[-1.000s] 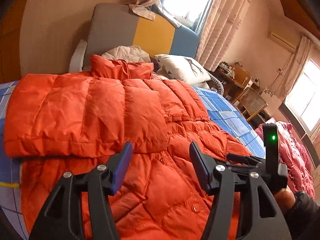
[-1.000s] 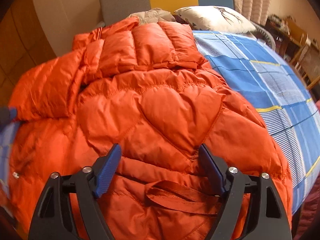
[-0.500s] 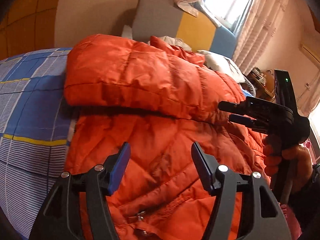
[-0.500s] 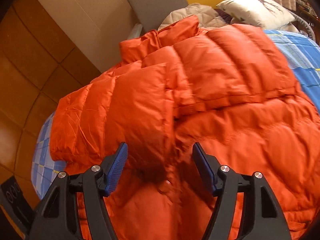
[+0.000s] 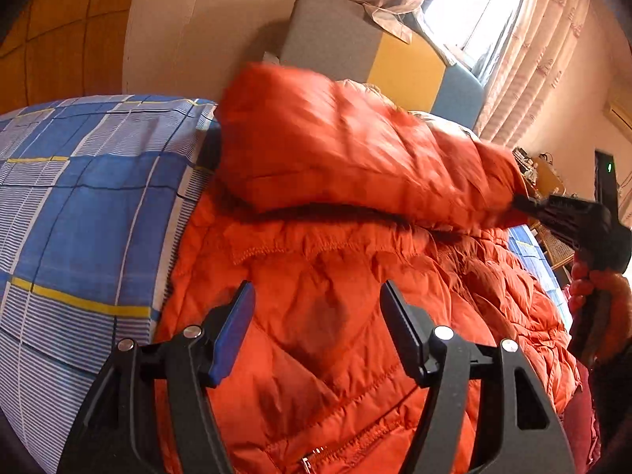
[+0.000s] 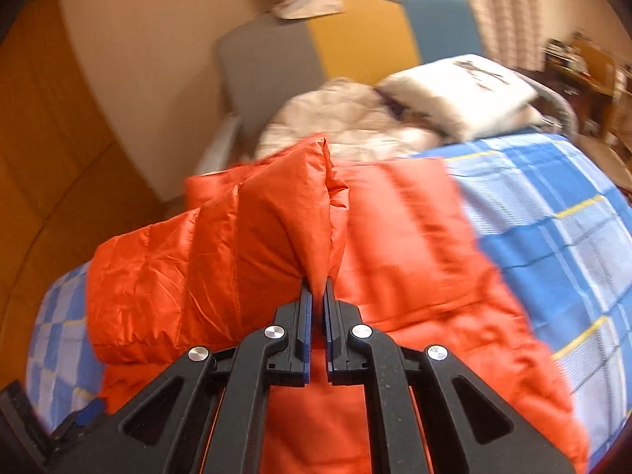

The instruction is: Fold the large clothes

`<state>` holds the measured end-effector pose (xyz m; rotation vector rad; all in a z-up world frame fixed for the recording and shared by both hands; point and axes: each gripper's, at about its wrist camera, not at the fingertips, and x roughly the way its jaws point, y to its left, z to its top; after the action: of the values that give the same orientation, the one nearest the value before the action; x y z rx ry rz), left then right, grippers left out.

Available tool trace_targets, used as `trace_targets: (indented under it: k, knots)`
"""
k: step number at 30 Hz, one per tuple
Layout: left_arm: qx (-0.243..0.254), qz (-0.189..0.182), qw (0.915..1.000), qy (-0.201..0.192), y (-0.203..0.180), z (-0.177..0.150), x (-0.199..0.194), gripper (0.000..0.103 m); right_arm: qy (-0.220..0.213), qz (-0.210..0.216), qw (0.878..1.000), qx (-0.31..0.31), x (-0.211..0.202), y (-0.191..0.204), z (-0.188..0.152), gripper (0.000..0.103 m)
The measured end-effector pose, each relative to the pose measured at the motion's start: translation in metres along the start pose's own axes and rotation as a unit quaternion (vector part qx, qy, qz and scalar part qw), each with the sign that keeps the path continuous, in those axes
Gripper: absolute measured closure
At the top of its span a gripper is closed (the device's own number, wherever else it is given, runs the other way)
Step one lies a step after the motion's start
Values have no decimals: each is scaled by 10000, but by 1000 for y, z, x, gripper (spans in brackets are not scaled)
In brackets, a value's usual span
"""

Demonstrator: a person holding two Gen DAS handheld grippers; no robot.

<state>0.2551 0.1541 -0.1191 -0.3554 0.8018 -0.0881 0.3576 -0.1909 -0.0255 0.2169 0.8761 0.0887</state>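
An orange down jacket (image 5: 335, 355) lies spread on the bed, with one sleeve (image 5: 355, 150) folded across its chest. My left gripper (image 5: 316, 286) hovers open just above the jacket's lower front near a zip, nothing between its pads. My right gripper (image 6: 316, 282) is shut on a pinched fold of the sleeve (image 6: 256, 229) and holds it lifted off the jacket body (image 6: 414, 256). In the left wrist view the right gripper (image 5: 521, 201) grips the sleeve's end at the right, held by a hand (image 5: 604, 288).
The bed has a blue checked sheet (image 5: 79, 197) that shows on both sides of the jacket. At the head lie a white pillow (image 6: 462, 87) and a pale quilted garment (image 6: 347, 118) below a grey, yellow and blue headboard (image 5: 328, 35). A pink quilt (image 5: 580, 426) sits at the right.
My right gripper closed on the sleeve and lifted it up and across the jacket. My left gripper slid left and down towards the jacket's lower edge, still open.
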Motion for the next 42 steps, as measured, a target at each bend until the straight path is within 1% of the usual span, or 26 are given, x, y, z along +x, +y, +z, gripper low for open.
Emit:
trace_targets:
  k: [1,5,7,9,11,12,13,14,15,16,18,21,26,29,33,37,42]
  knots:
    - [-5,25,10000,-10,0,2,0,38,17,-166,9998,76,3,-12,1,98]
    - [-55,166,9998,-41,3,11,1,38,157,-437,9985,281,12,-41,-3,98]
    - [-72,196,9998,-67,2,16,1,38,257,-503,9979,326,18,-47,-9,98]
    - [-39,278,9996,-89,0,21,2,38,285,-451,9982,269,19,-50,-12,97]
    - [-11,302,9995,-130,-2,30,4,38,248,-530,9982,144,17,-46,-12,92]
    - [13,320,9994,-153,-4,34,4,38,207,-572,9981,89,14,-43,-11,84]
    - [43,338,9992,-191,-6,39,6,38,113,-613,9981,8,11,-40,-10,71]
    - [58,333,9992,-226,-8,44,7,38,33,-658,9978,-57,8,-38,-10,62]
    - [67,332,9991,-254,-10,48,7,38,-82,-713,9973,-132,4,-36,-9,46]
    - [77,352,9989,-295,-12,53,8,37,-236,-747,9967,-194,-1,-32,-9,40]
    - [99,346,9987,-356,-16,63,12,36,-301,-641,9971,-295,-3,-25,-7,40]
    - [186,379,9983,-401,-22,78,22,36,-186,-527,9970,-533,7,-11,-4,40]
    - [358,464,9976,-381,-32,101,45,36,36,-658,9955,-682,36,-3,3,40]
    - [368,558,9975,-246,-29,109,64,37,153,-781,9941,-736,55,-5,5,40]
    - [270,677,9973,-28,-18,105,86,36,273,-833,9932,-773,73,-9,3,40]
    - [187,736,9971,73,-10,102,100,35,353,-862,9922,-822,86,-10,-1,40]
    - [230,853,9958,247,-6,101,118,35,524,-934,9907,-842,105,-10,-3,39]
